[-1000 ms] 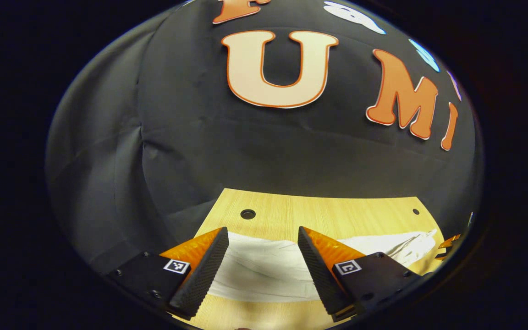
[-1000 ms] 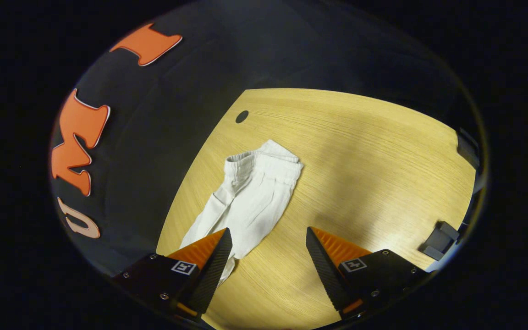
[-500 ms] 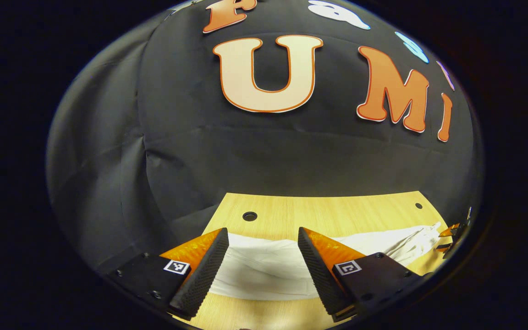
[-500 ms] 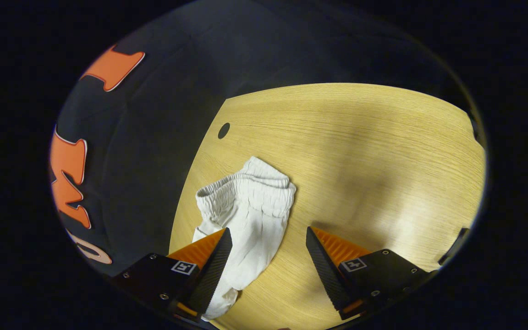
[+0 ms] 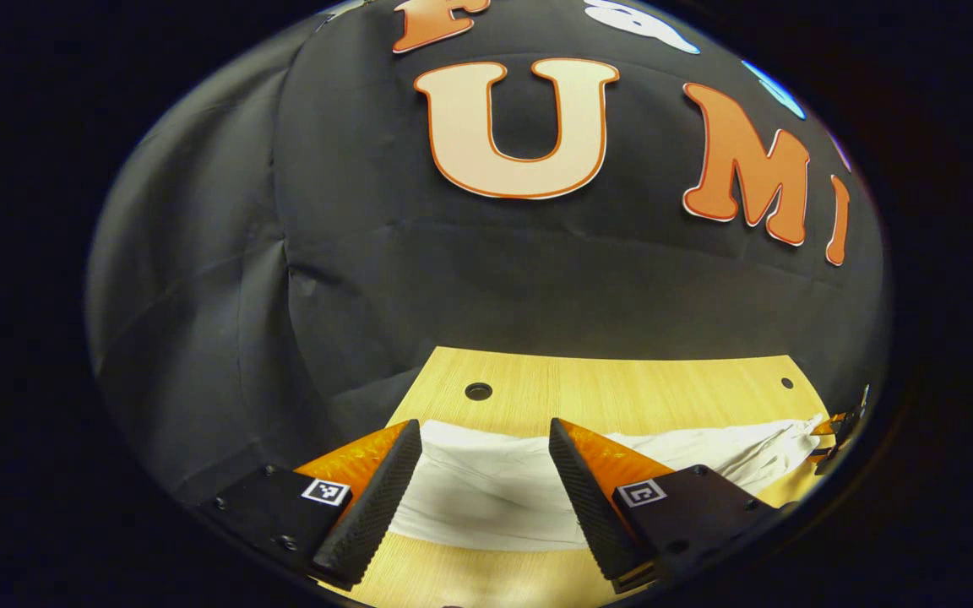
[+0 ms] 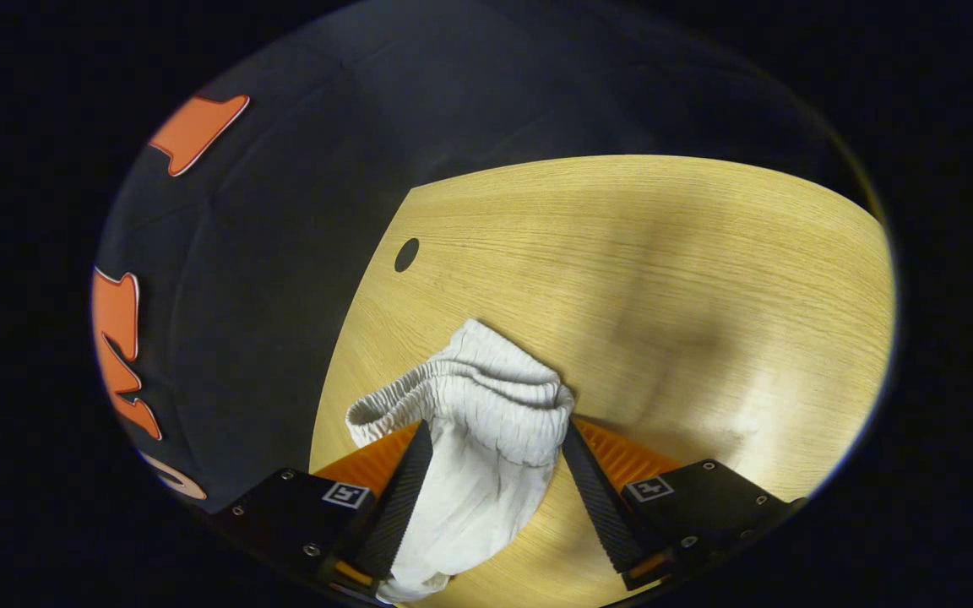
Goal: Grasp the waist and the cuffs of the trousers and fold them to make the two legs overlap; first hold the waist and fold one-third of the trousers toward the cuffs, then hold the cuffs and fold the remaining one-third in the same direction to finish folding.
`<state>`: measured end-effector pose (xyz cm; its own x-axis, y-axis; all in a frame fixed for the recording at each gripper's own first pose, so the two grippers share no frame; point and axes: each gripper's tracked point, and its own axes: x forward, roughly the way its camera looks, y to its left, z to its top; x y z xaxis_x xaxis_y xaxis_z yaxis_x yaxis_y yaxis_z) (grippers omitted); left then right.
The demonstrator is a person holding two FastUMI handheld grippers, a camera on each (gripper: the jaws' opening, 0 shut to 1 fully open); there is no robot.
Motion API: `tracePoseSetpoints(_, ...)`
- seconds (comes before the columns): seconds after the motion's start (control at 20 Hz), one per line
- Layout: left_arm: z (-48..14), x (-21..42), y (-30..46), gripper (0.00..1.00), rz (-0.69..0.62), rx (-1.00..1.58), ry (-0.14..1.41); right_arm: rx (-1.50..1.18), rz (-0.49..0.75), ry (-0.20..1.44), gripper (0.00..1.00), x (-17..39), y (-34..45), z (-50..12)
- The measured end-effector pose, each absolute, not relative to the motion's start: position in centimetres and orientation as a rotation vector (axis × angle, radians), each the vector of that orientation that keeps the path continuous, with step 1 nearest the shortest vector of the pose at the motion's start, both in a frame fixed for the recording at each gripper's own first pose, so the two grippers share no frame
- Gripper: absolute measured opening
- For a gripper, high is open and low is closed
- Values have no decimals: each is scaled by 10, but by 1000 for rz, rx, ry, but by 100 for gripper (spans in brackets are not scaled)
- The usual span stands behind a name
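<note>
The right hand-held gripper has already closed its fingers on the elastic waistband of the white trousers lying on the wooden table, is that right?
Not quite: the right gripper view shows the right hand-held gripper open, its fingers straddling the waistband of the white trousers on the wooden table.

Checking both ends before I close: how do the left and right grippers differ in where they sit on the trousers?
The right gripper straddles the bunched waist; the left gripper is over a flat, smooth stretch of the trousers. The waist reaches the right gripper's fingertips, while cloth at the left lies lower between the fingers. Both are open over the table.
</note>
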<state>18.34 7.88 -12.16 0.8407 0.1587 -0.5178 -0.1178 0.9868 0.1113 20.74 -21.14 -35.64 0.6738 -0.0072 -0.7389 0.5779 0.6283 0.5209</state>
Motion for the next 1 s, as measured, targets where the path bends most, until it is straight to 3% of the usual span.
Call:
tracePoseSetpoints(0.1, -121, 183, 79, 100, 161, 68, 550, 821, -394, 767, 79, 200, -220, -360)
tracePoseSetpoints(0.25, -119, 185, 81, 99, 185, 35, 545, 788, -412, 767, 29, 193, -232, -363)
tracePoseSetpoints(0.3, -118, 185, 81, 99, 196, 21, 545, 780, -416, 761, 22, 190, -234, -359)
tracePoseSetpoints(0.35, -117, 187, 82, 100, 206, 9, 542, 779, -415, 757, 8, 190, -234, -361)
tracePoseSetpoints(0.45, -116, 190, 83, 99, 218, -1, 533, 794, -413, 755, 1, 190, -232, -355)
tracePoseSetpoints(0.8, -111, 191, 84, 99, 190, 75, 502, 831, -270, 599, 1, 177, -195, -261)
tracePoseSetpoints(1.0, -116, 188, 80, 99, 164, 37, 483, 725, -170, 537, 0, 160, -156, -209)
